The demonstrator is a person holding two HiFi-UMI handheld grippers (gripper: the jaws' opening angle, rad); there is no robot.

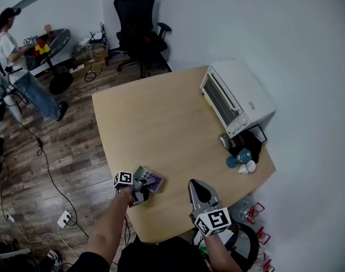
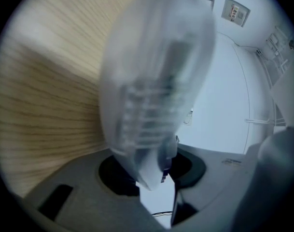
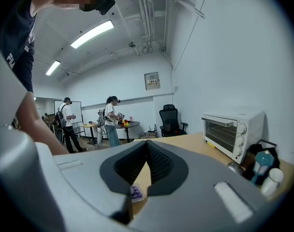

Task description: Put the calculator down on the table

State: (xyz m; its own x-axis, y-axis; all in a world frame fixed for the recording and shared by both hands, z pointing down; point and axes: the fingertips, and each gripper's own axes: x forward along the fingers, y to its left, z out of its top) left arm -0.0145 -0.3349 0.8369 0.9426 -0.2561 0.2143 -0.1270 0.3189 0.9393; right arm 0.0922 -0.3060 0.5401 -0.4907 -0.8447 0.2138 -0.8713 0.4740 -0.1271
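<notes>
Calculator (image 2: 156,81) in left gripper (image 1: 141,188), at counter (image 1: 161,123) edge.
Fingers (image 2: 113,175) clamped on its near end; long axis sticks out ahead of them. Right gripper (image 1: 196,185) fingers closed, empty.

1. One toaster oven (image 1: 234,98), standing on one wooden table (image 1: 161,123).
2. One calculator (image 1: 149,178), across the table from the toaster oven.
3. Two grippers, the left gripper (image 1: 141,186) and the right gripper (image 1: 199,184), both at the table edge far from the toaster oven.
4. Two small bottles just beside the toaster oven: a blue bottle (image 1: 243,156) and a white bottle (image 1: 249,167).
5. One black office chair (image 1: 139,21) on the floor beyond the toaster oven.
6. Two people well behind the toaster oven: a nearer person (image 3: 111,121) and a farther person (image 3: 67,123).
7. One round dark table (image 1: 50,44) beside them.
</notes>
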